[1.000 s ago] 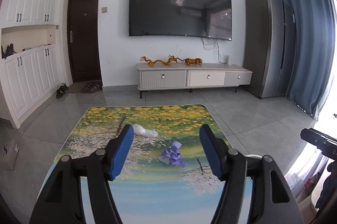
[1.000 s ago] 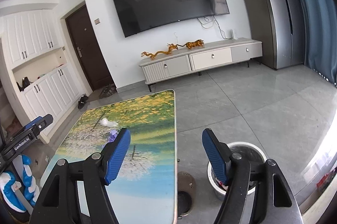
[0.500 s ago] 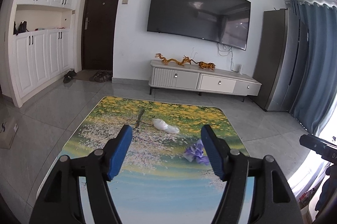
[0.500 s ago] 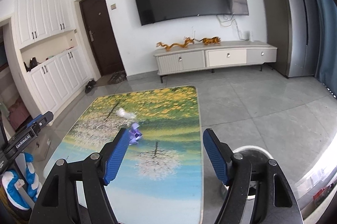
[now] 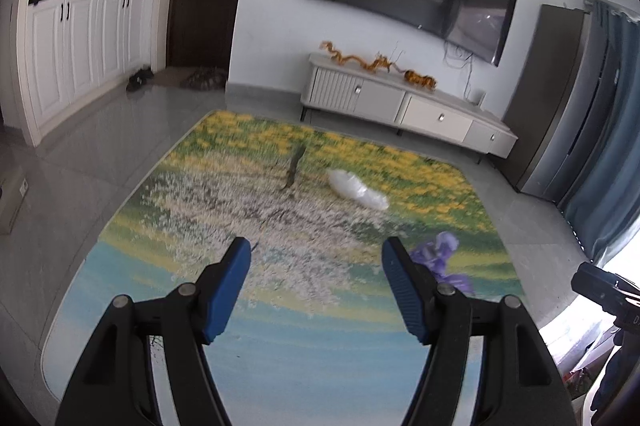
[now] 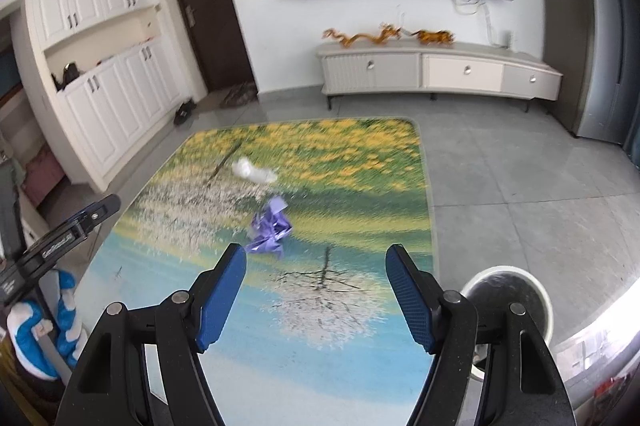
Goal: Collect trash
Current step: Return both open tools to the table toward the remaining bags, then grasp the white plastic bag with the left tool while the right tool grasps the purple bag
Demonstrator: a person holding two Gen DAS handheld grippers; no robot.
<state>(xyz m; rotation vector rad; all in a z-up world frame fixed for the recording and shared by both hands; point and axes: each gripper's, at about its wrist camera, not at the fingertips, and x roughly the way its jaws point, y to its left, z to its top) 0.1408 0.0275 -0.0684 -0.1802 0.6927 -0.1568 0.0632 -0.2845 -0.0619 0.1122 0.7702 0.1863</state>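
Two pieces of trash lie on a table with a printed landscape top. A crumpled white plastic bag lies toward the far side; it also shows in the right wrist view. A crumpled purple wrapper lies nearer, just beyond my left gripper's right finger; in the right wrist view the wrapper sits ahead of my right gripper, slightly left. My left gripper is open and empty above the table. My right gripper is open and empty above the table.
A white round trash bin with a dark liner stands on the floor to the right of the table. A TV cabinet lines the far wall under a wall TV. White cupboards stand at left. Grey tiled floor surrounds the table.
Both views have swung left and tilted down toward the table. The purple wrapper now sits nearer the middle of the right wrist view and further right in the left one. Both grippers stayed open.
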